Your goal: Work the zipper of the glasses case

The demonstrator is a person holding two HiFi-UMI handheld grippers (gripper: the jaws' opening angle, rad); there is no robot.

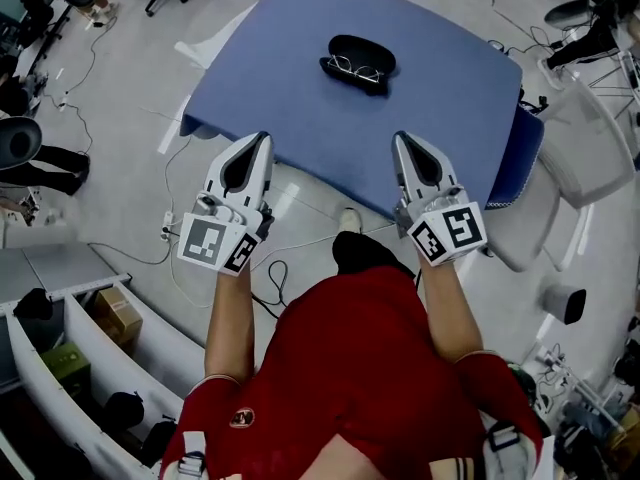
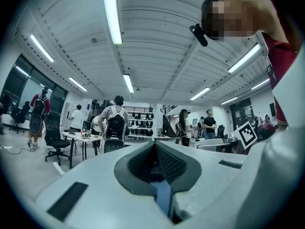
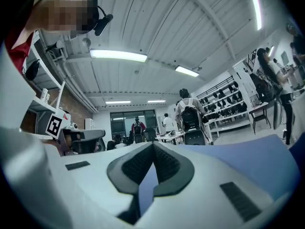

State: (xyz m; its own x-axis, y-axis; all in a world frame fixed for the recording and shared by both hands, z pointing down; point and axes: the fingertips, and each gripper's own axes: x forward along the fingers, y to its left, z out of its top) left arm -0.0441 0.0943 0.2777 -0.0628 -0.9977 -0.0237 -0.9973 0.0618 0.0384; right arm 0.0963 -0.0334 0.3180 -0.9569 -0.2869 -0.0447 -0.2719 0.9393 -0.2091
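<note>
A black glasses case (image 1: 358, 63) lies open on the blue table (image 1: 300, 88), with a pair of glasses resting in it. My left gripper (image 1: 263, 137) hovers over the table's near edge, shut with nothing between its jaws. My right gripper (image 1: 399, 138) is level with it, further right, also shut and empty. Both point toward the case and are well short of it. In the left gripper view the left gripper (image 2: 155, 144) shows its jaws closed together; the right gripper (image 3: 153, 146) in its own view shows the same, with the blue table (image 3: 248, 159) beyond. The case is hidden in both gripper views.
A grey chair (image 1: 560, 168) stands at the table's right, with a blue cloth hanging off that corner. Cables (image 1: 180, 238) run over the floor below the table. White shelves with boxes (image 1: 90, 338) stand at lower left. Several people (image 2: 114, 123) and desks fill the room beyond.
</note>
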